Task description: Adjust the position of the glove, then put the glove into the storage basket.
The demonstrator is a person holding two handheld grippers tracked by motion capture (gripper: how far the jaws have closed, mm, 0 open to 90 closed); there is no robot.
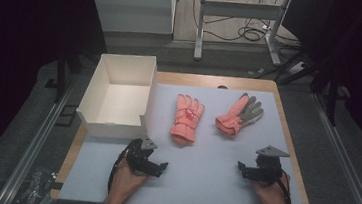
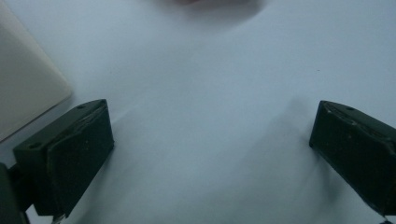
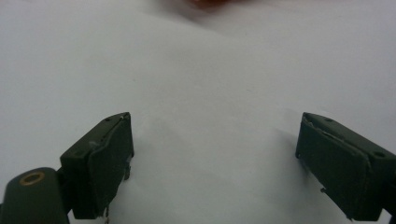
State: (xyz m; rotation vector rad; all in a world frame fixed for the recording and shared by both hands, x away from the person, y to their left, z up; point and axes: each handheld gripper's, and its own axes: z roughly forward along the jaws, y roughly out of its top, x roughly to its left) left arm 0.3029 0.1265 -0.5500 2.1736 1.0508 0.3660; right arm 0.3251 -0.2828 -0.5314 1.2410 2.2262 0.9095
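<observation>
— Currently, where do the gloves lie?
— Left glove (image 1: 187, 118) mid-counter, beside the white box (image 1: 117, 121); right glove (image 1: 239, 115) toward the far right corner. Both apart from my grippers.
— Jaws?
— Left gripper (image 1: 160, 168) and right gripper (image 1: 241, 169): jaws spread wide, holding nothing, low near the counter's near edge.
— Handling?
— Judged soft, light, floppy. I'd pinch each at the cuff.

Both tongs, left (image 1: 155, 166) and right (image 1: 246, 168), rest low with jaws spread wide.
</observation>
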